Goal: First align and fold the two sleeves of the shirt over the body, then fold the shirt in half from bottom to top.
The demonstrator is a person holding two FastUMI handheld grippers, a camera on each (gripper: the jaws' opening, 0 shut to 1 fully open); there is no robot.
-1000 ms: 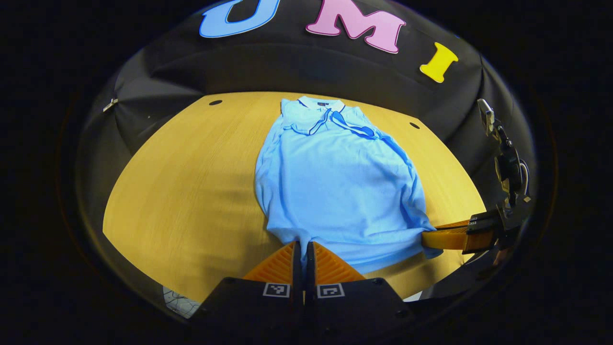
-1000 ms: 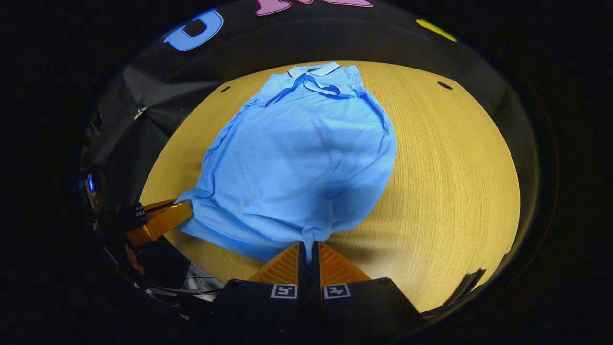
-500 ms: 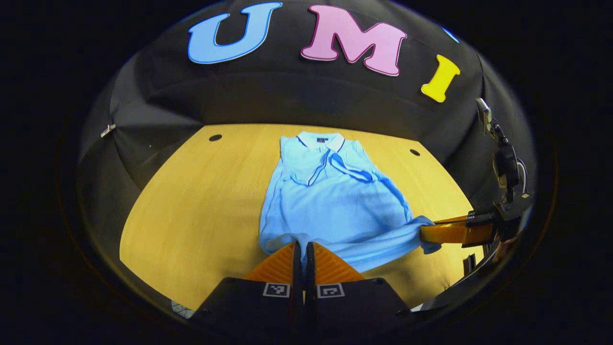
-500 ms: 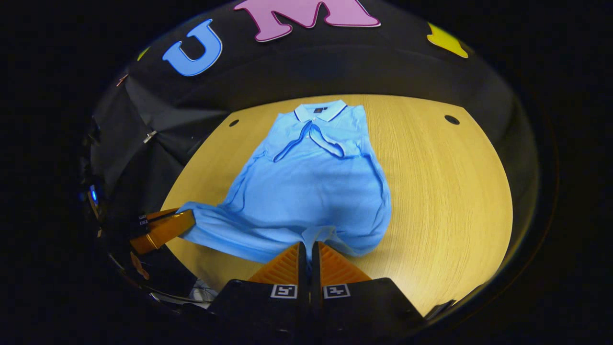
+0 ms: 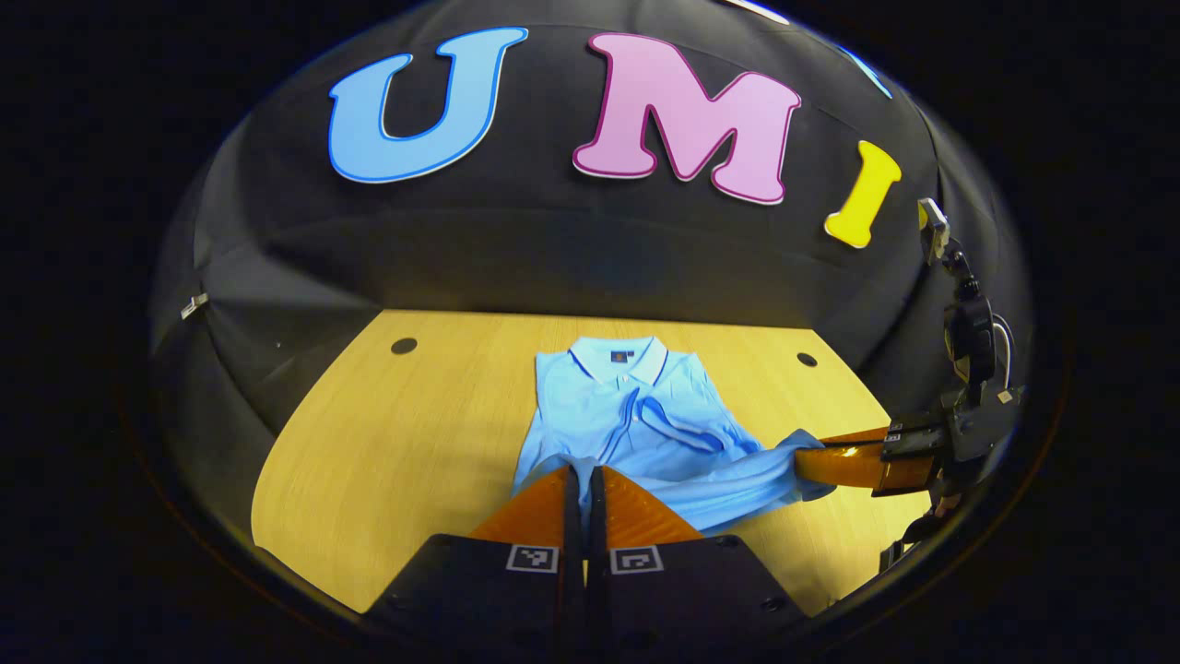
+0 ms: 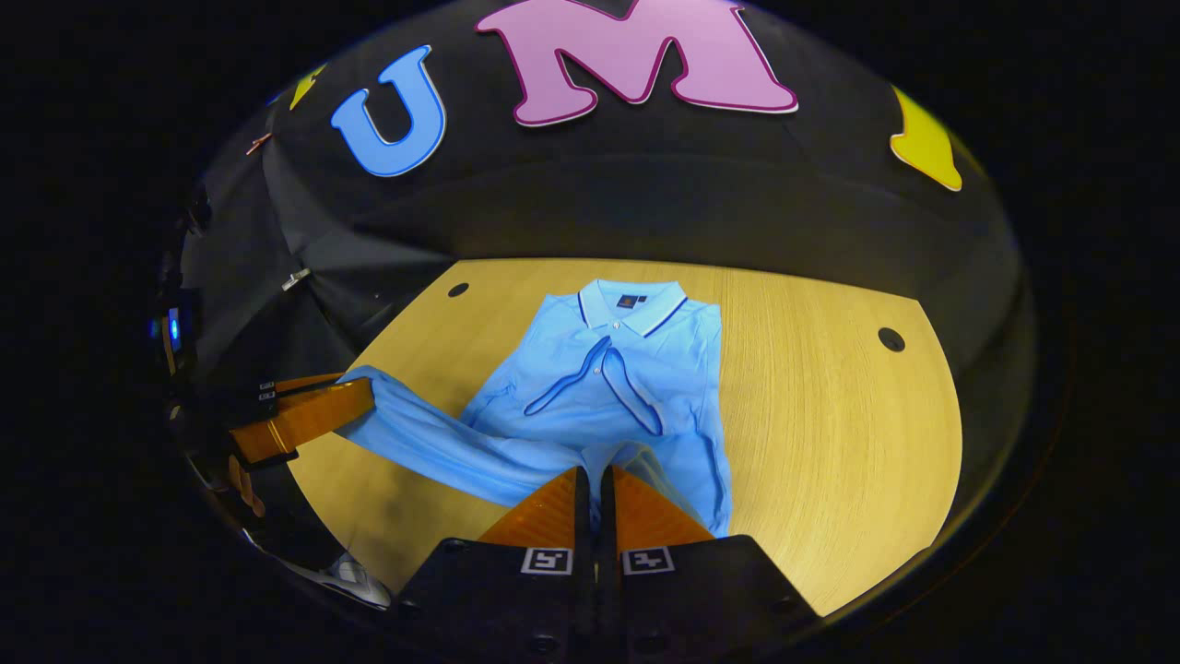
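A light wooden table top [image 5: 387, 443] with a rounded front edge is seen in both views, set against the black cloth wall [image 5: 553, 249] of the booth. Two small dark round holes [image 5: 404, 346] are sunk into its far corners; what lies in them cannot be made out.

The light blue polo shirt with a white, dark-edged collar [image 5: 636, 415] is laid on the middle of the table, collar toward the wall. Its two dark-edged sleeves [image 6: 599, 387] are seen crossed over the chest, meeting in a narrow V below the collar. The lower part of the shirt is lifted off the table and stretched as a band of cloth between the two grippers.

In the left gripper view, the left gripper [image 5: 583, 489] is seen with its fingers drawn together to a thin slit, a fold of the shirt's hem pinched between them. The right gripper [image 5: 834, 461] is seen farther off at the right edge, its fingers closed on the other end of the hem.

In the right gripper view, the right gripper [image 6: 595, 493] is likewise pressed nearly closed on blue cloth, and the left gripper [image 6: 304, 420] appears at the left edge with the stretched hem reaching to its tip. A small blue light [image 6: 173, 327] is shown there in the dark. The hem corners themselves are hidden between the fingers, and the near part of the shirt is cut off behind the gripper bodies.
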